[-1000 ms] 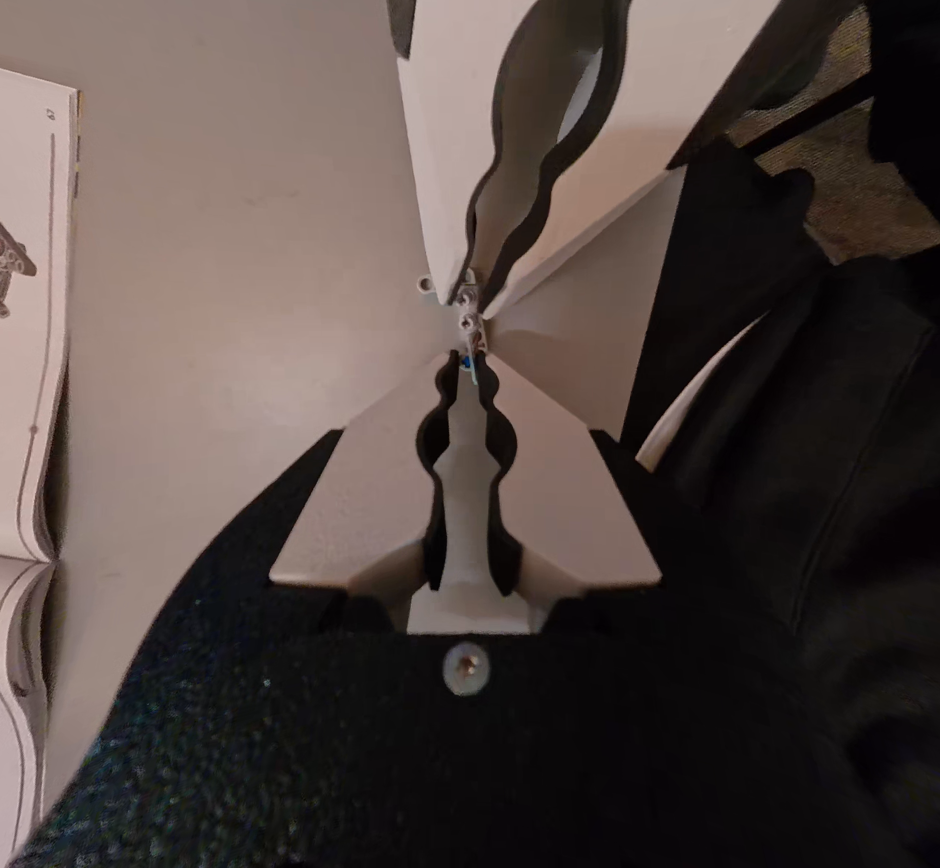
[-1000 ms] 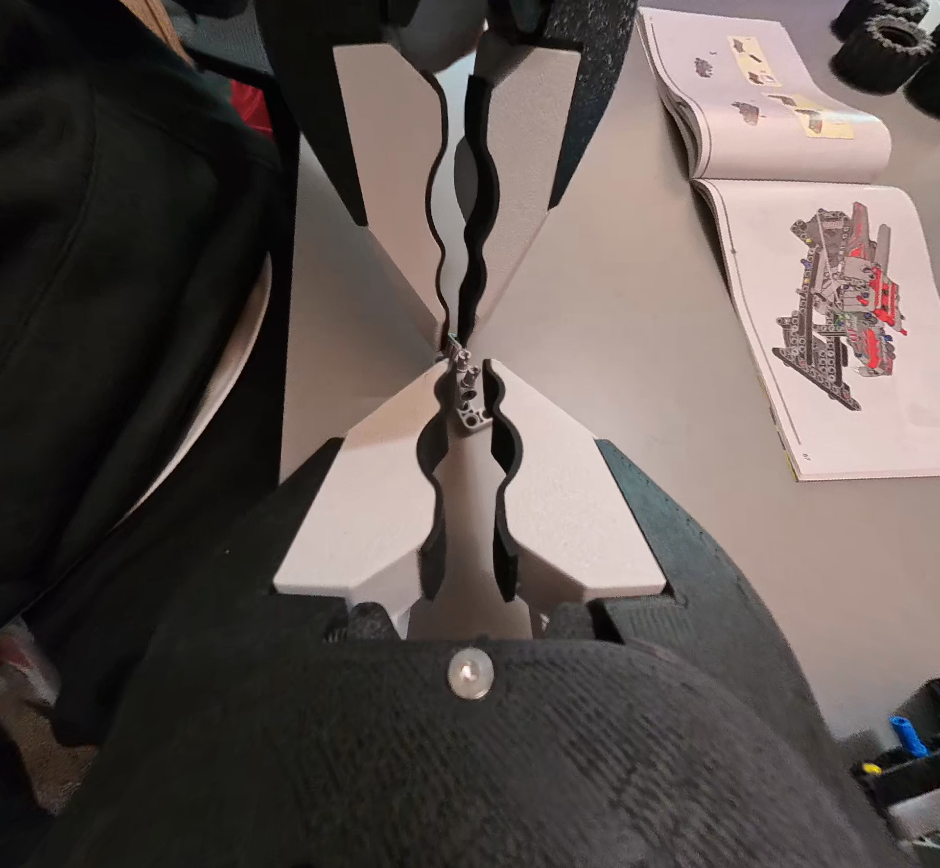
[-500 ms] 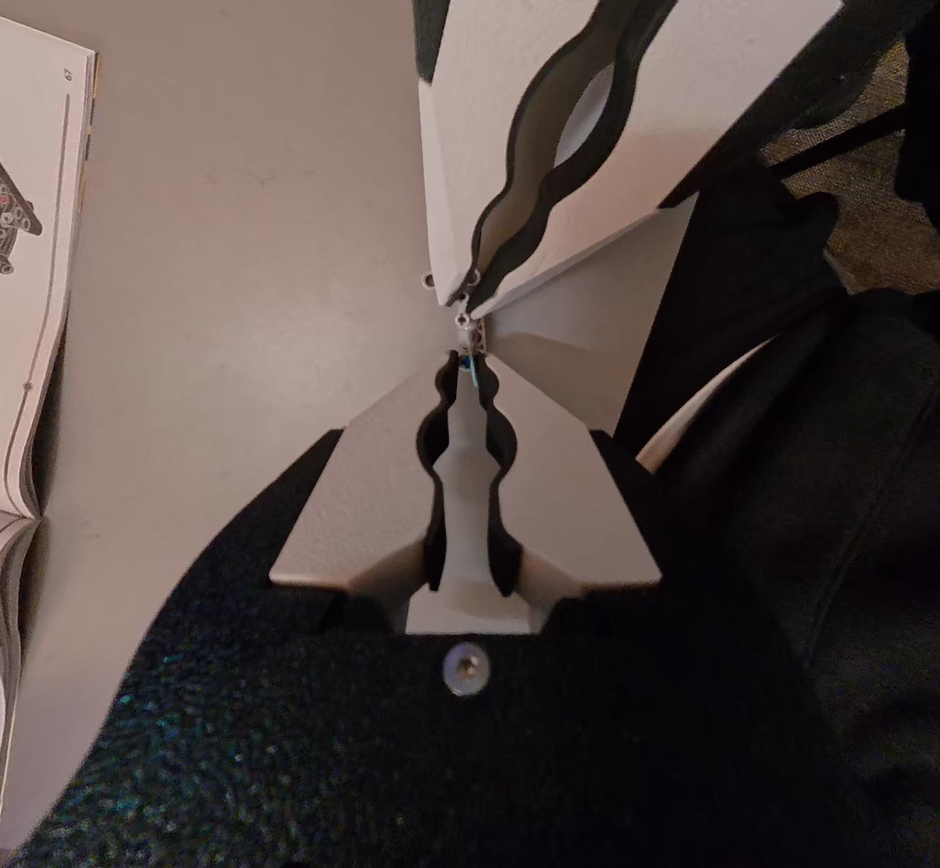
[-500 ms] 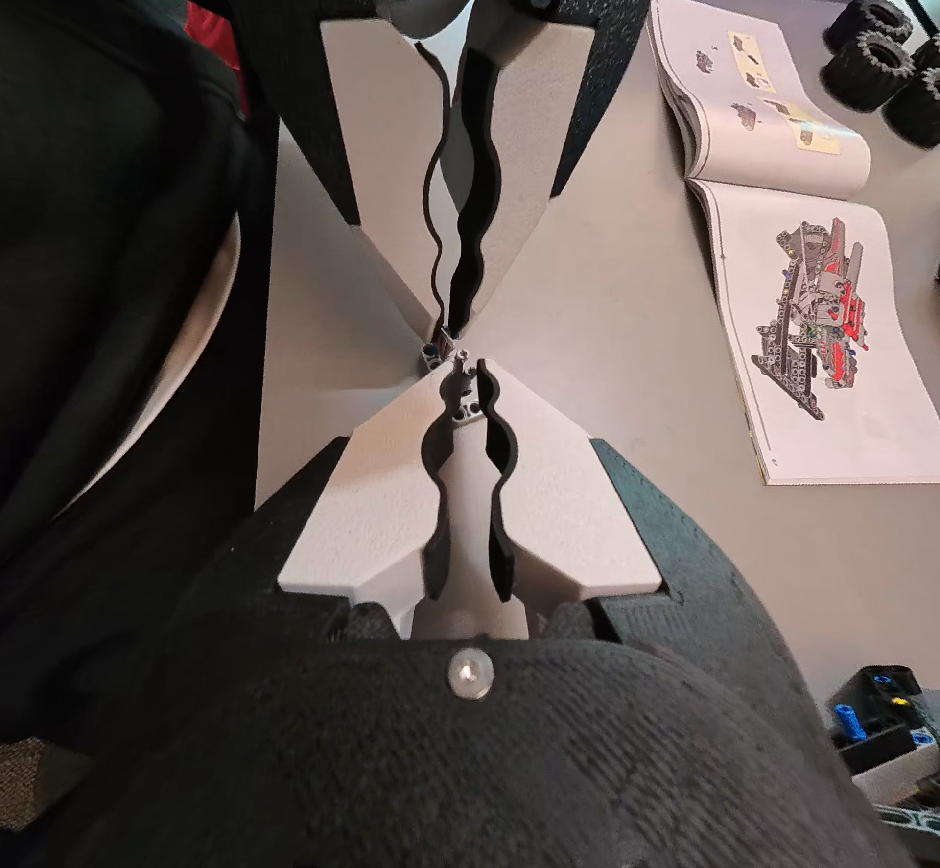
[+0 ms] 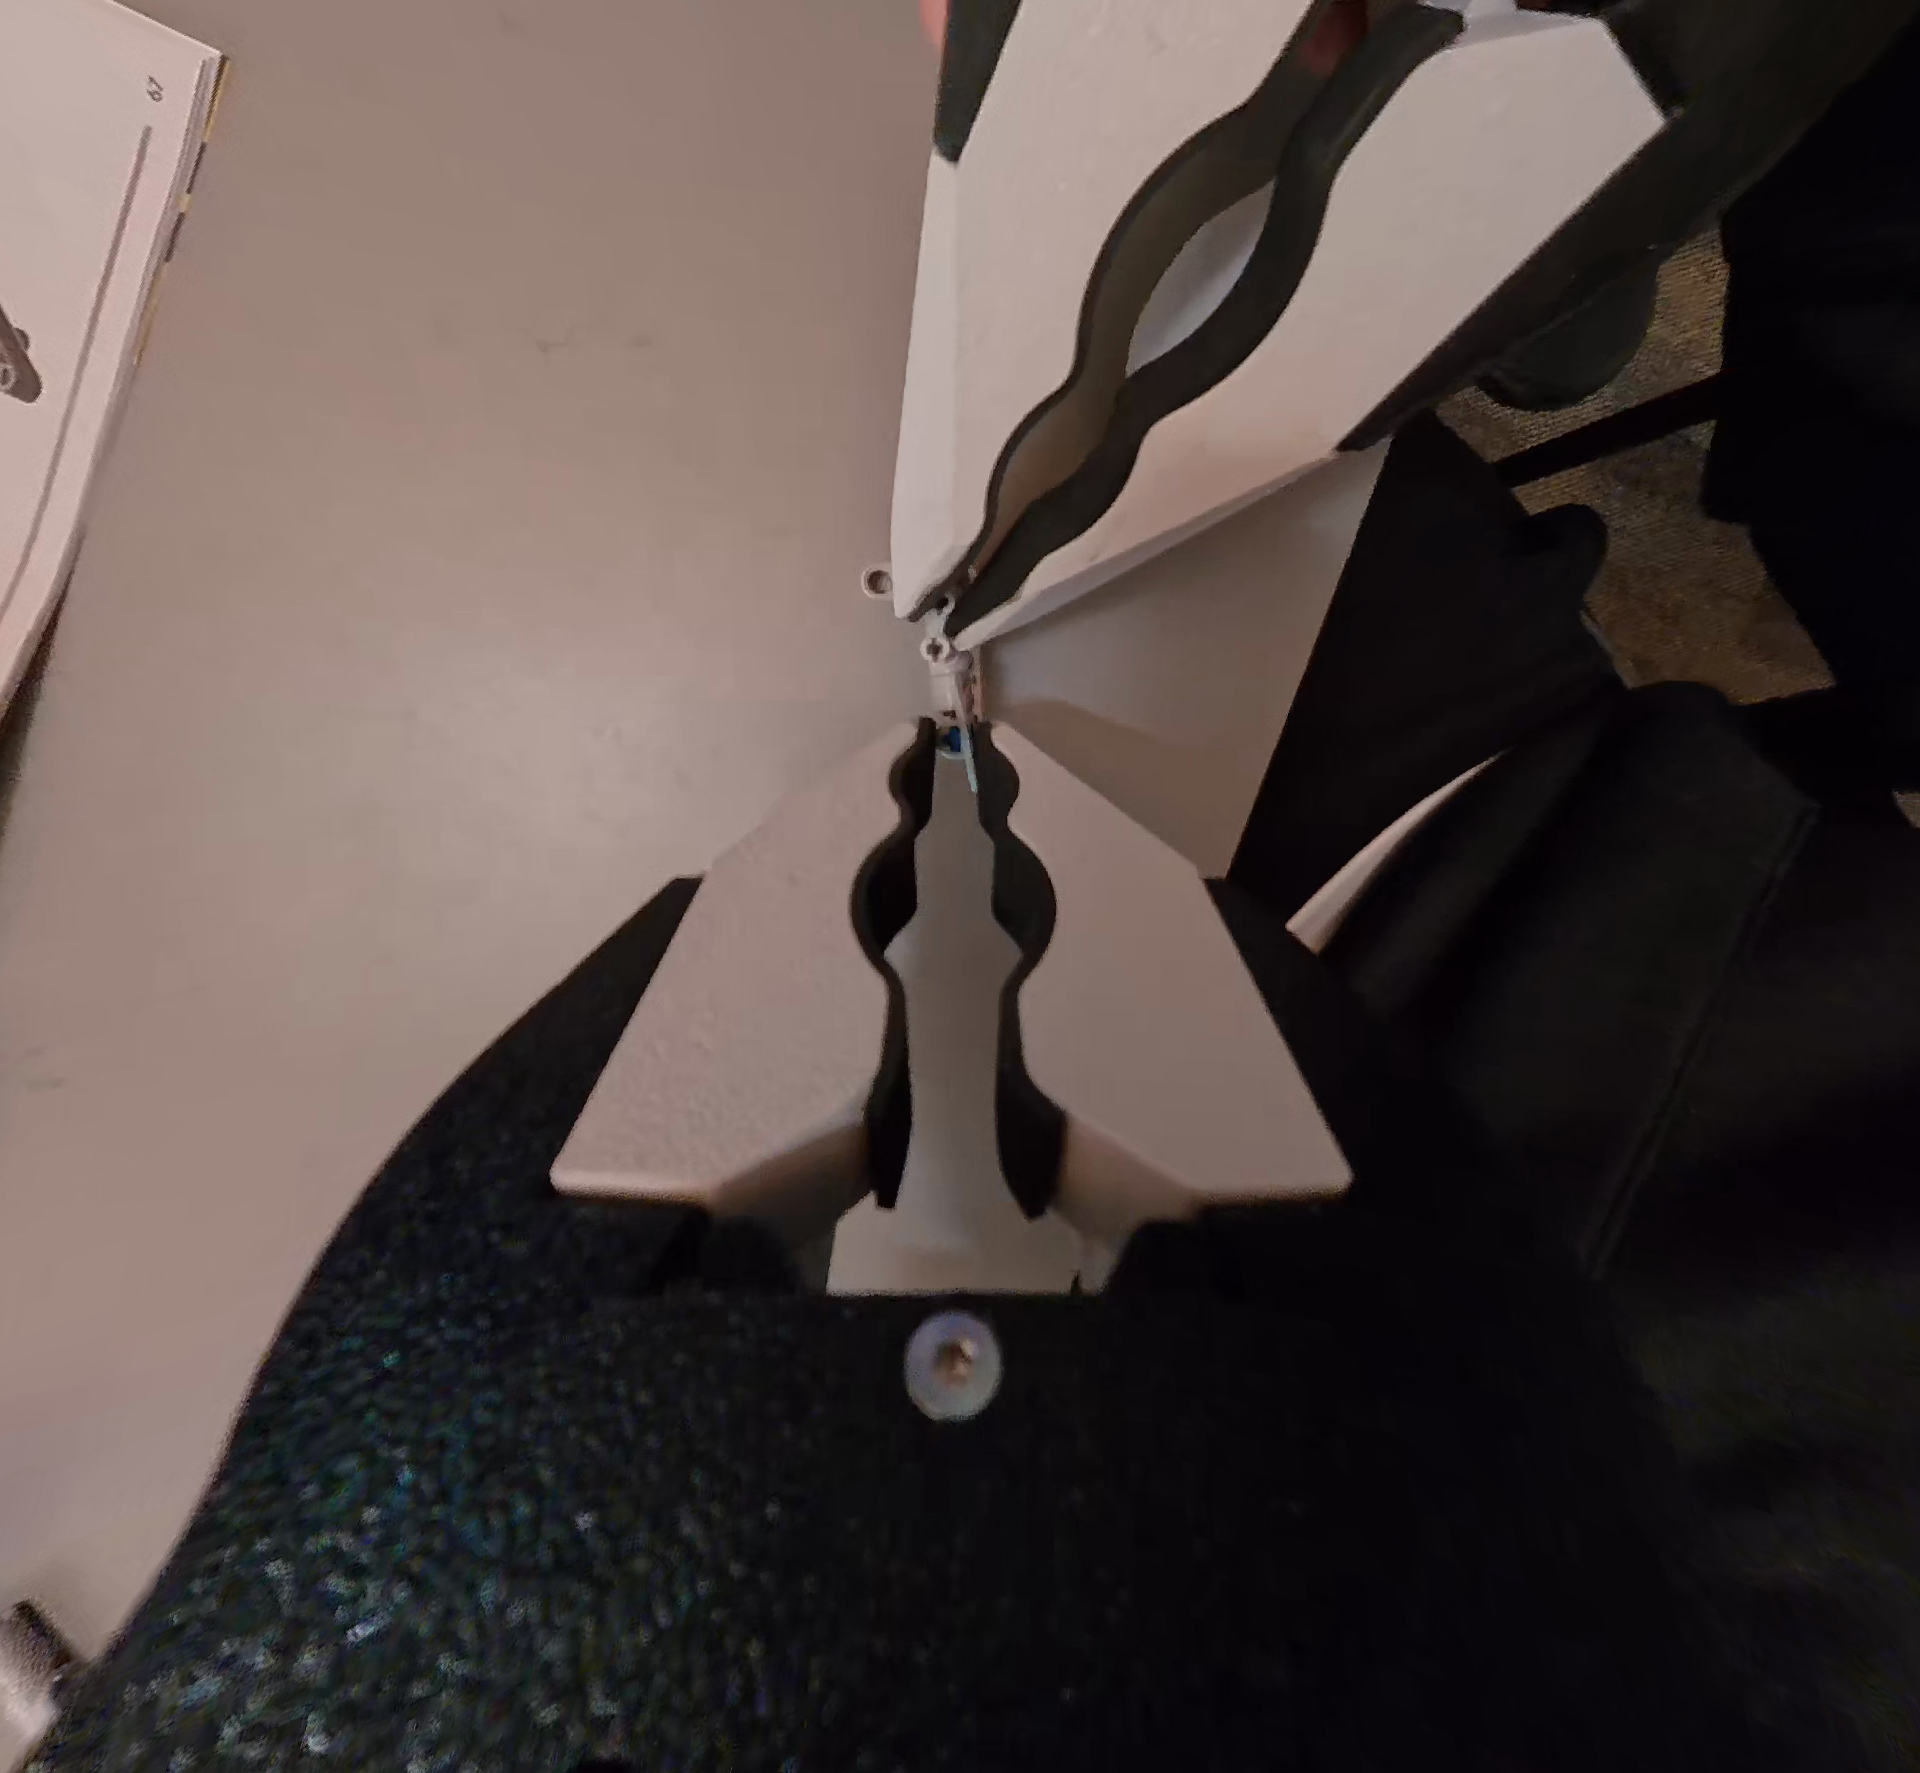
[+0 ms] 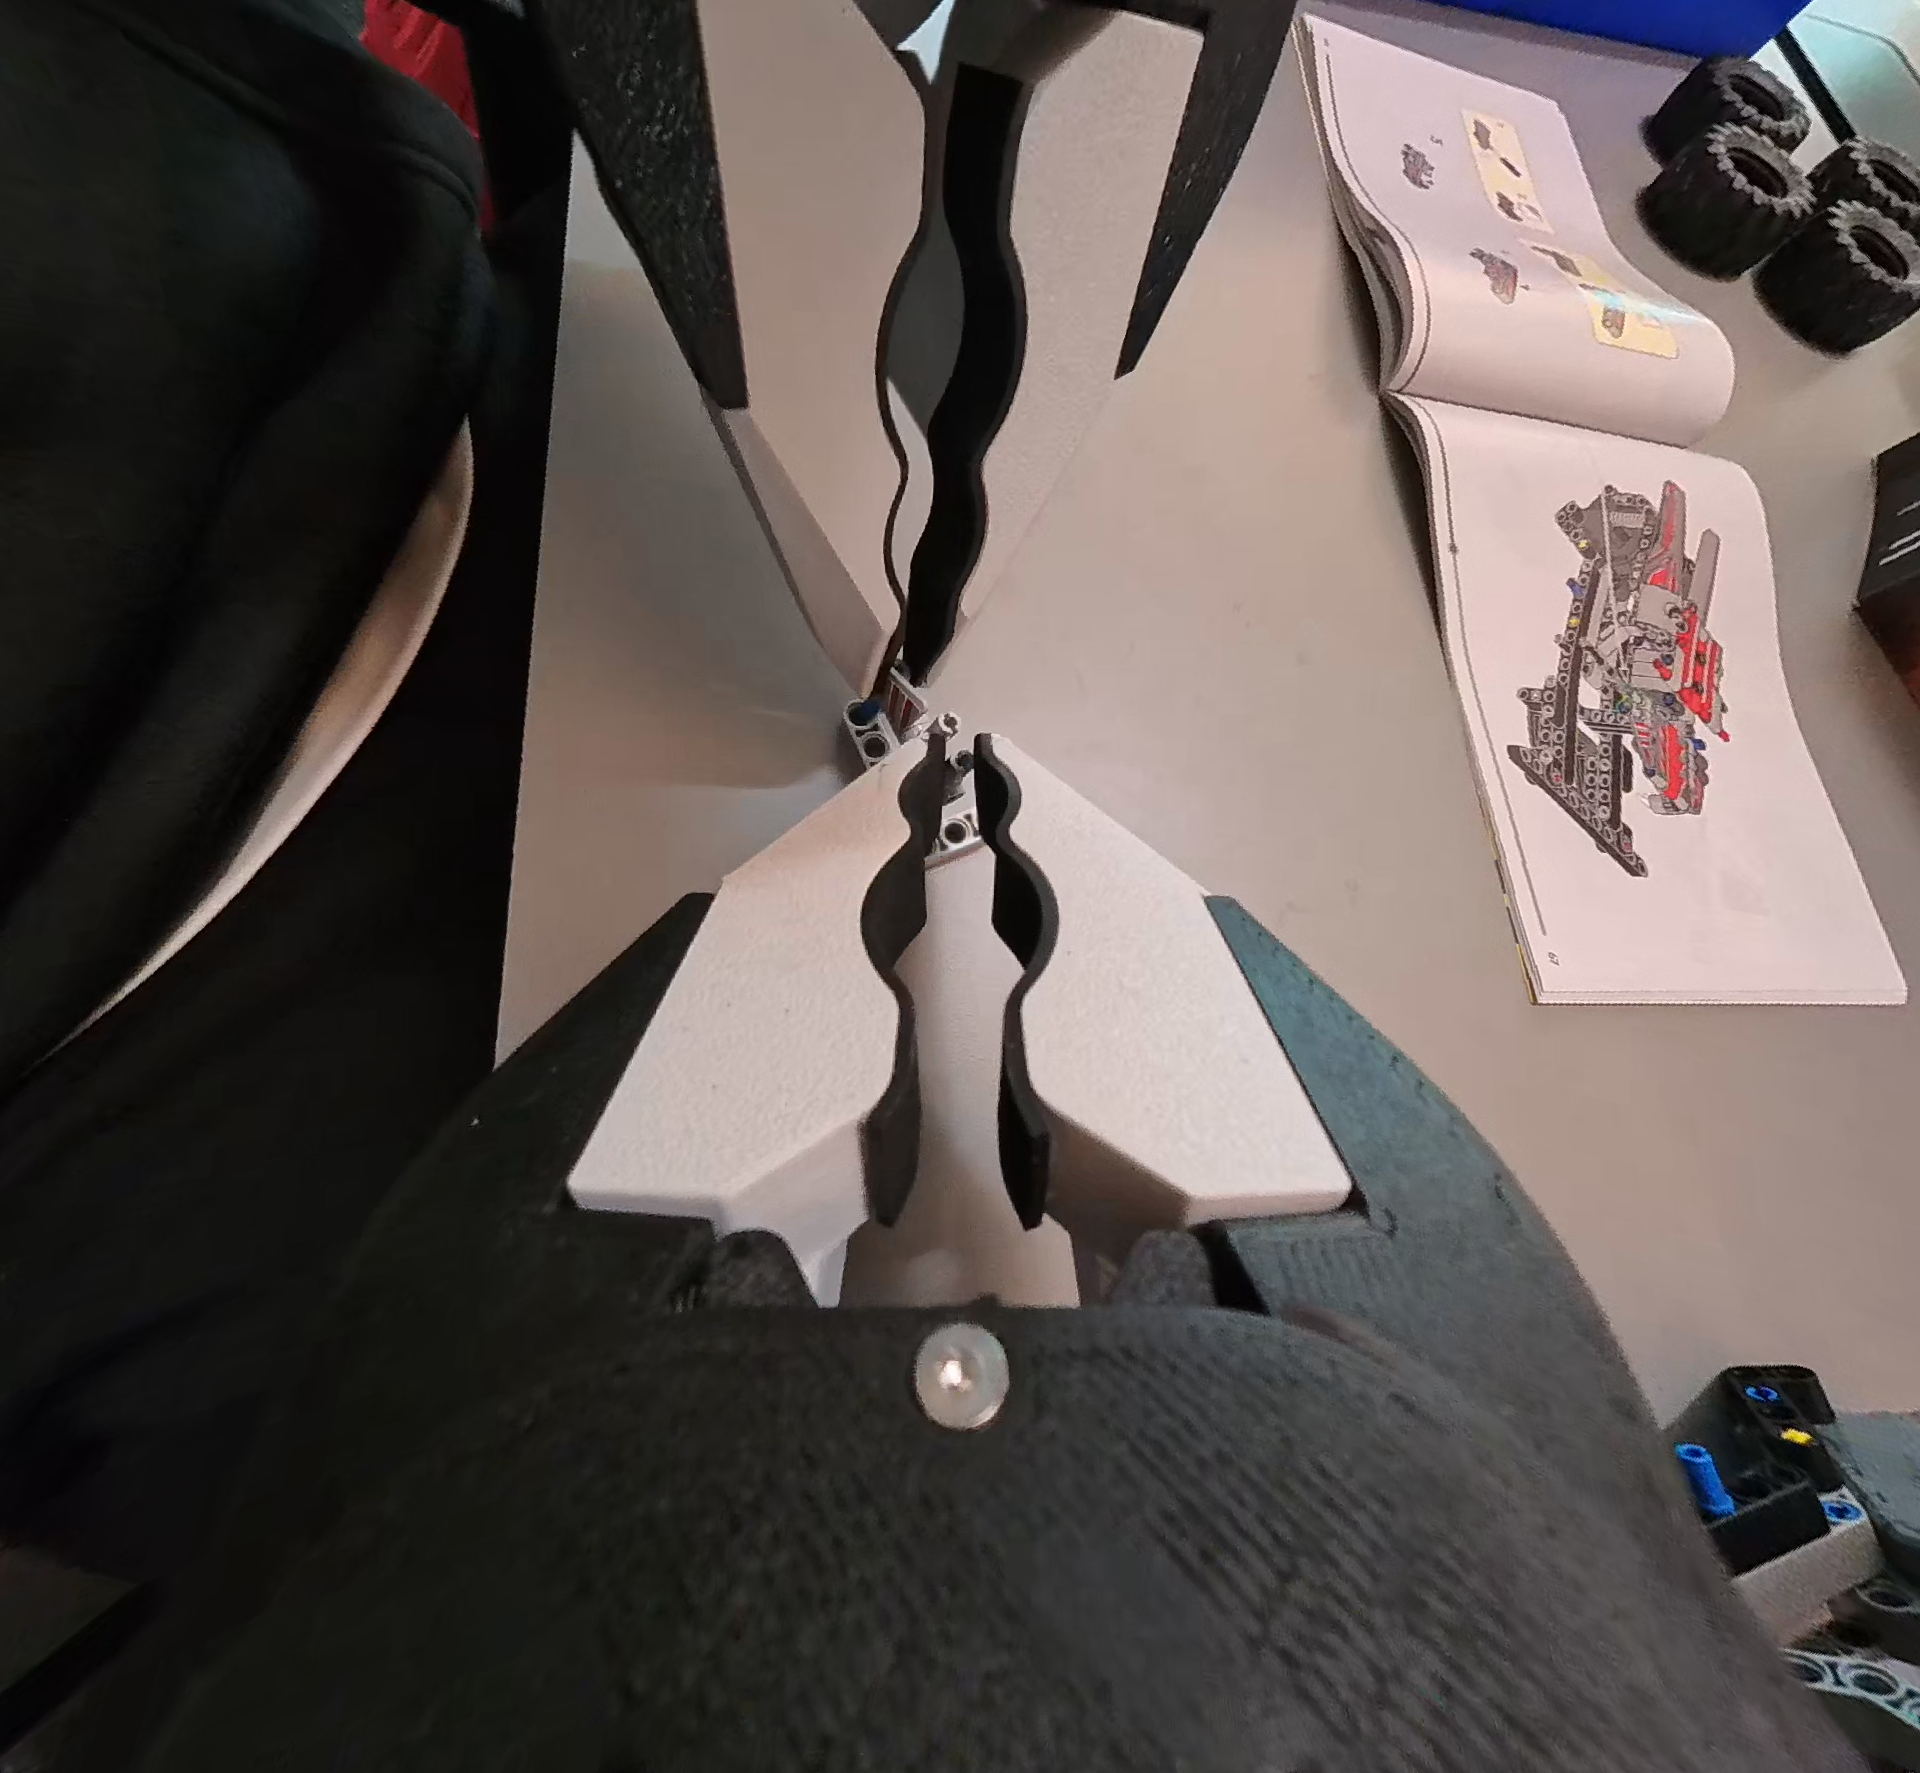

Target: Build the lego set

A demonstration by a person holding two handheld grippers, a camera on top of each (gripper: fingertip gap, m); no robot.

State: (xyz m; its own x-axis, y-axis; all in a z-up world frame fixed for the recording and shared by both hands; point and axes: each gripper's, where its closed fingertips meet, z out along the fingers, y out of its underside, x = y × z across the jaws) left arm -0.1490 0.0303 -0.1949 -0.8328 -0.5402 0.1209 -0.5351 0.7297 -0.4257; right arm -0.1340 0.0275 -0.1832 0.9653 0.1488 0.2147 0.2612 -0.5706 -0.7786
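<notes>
Above the grey table [image 6: 1195, 684], tip to tip: left tongs [image 5: 954, 736] pinching 1 small grey lego piece with a blue pin [image 5: 951, 700]; right tongs [image 6: 958, 762] pinching 1 grey holed lego piece [image 6: 954, 824]. Open instruction booklet [image 6: 1621, 684] and 4 black tyres [image 6: 1797, 206] lie well apart.

**Two grippers meet tip to tip over a small grey part**

At frame centre, the left gripper [image 5: 954, 736], white-fingered with wavy black pads, pinches a small light-grey Lego piece with a blue pin [image 5: 951, 697]. The right gripper [image 5: 948, 593] reaches down from the upper right, tips closed on the same small assembly. A white open instruction booklet [image 5: 94, 289] lies at the left edge on the grey table [image 5: 468, 476].
</notes>
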